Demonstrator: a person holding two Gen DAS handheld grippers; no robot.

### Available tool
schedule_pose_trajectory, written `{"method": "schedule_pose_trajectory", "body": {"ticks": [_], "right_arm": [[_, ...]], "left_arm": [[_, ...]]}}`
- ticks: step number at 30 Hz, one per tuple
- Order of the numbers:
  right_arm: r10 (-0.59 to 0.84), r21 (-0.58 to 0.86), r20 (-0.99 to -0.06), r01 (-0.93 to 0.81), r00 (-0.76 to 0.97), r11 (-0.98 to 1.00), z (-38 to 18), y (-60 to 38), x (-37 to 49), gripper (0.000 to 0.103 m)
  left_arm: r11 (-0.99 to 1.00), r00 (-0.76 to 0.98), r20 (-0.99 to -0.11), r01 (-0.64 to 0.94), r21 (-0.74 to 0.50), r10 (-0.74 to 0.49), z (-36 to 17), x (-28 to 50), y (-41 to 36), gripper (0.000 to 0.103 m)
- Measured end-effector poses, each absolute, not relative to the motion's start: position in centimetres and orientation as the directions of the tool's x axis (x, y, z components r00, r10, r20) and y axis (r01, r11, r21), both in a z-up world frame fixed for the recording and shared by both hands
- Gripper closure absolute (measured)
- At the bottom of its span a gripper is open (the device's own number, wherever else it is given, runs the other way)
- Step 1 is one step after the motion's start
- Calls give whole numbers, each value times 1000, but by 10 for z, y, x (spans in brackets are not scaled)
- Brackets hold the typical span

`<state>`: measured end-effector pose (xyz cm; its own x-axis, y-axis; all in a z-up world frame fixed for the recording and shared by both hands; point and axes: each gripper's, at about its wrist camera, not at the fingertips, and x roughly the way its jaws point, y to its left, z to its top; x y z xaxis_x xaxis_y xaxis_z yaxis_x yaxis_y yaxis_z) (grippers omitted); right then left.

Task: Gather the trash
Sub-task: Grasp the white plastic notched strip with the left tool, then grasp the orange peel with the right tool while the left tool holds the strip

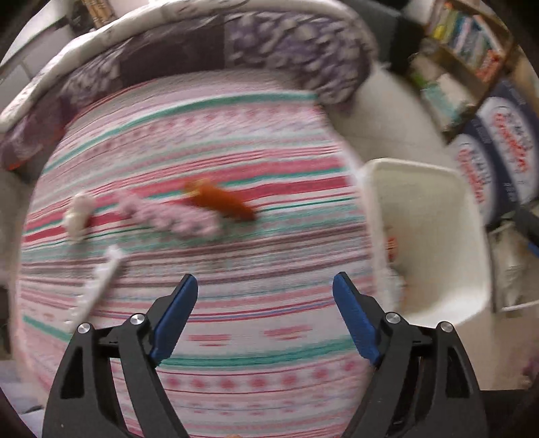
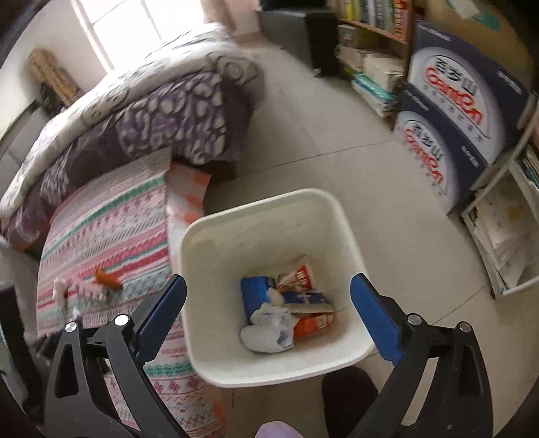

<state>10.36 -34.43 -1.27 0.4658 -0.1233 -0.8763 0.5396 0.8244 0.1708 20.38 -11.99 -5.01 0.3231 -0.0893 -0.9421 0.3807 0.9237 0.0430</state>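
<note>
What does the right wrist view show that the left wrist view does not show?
Only the right wrist view shows the bottom of the white bin with the trash pile in it, and the open right gripper above it. Only the left wrist view shows the open, empty left gripper over the bed and a white strip near the bed's left edge. Both show the striped bedspread, the orange wrapper, the pink patterned piece, the bin and the blue boxes.

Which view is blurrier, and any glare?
Left wrist: heavy motion smear across the striped bedspread and the orange wrapper. Right wrist: mostly sharp on the white bin; the window is blown out, both views fisheye-curved.
</note>
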Motion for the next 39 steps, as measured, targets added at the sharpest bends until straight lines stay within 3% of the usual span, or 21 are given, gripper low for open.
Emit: {"method": "schedule_pose_trajectory", "body": {"ticks": [6,18,20,22,29,33,39], "right_arm": [[-83,161,-888,475,452,865,-18,-312,122,9],[2,182,-885,341,466,922,-24,-247,164,9],[9,169,-884,303,467,938,-26,-235,171,9],[9,145,-883,256,469,956,-27,-222,179,9],[11,84,-885,136,465,987,-45,-191,205,9],[14,57,-882,77,470,995,-59,-173,219,9],[40,61,-879,28,476,998,-68,-157,231,18]], "left_arm": [[946,316,-947,286,150,55,-68,234,-57,23],[971,303,-949,187,147,86,-92,262,26,25],[973,278,-958,191,131,74,-102,264,37,34],[978,278,-960,193,84,28,-105,264,46,36],[980,291,-957,186,63,6,-104,257,65,76],[984,305,-952,170,56,1,-97,246,70,77],[993,382,-918,90,-81,-109,-45,231,87,77]]}}
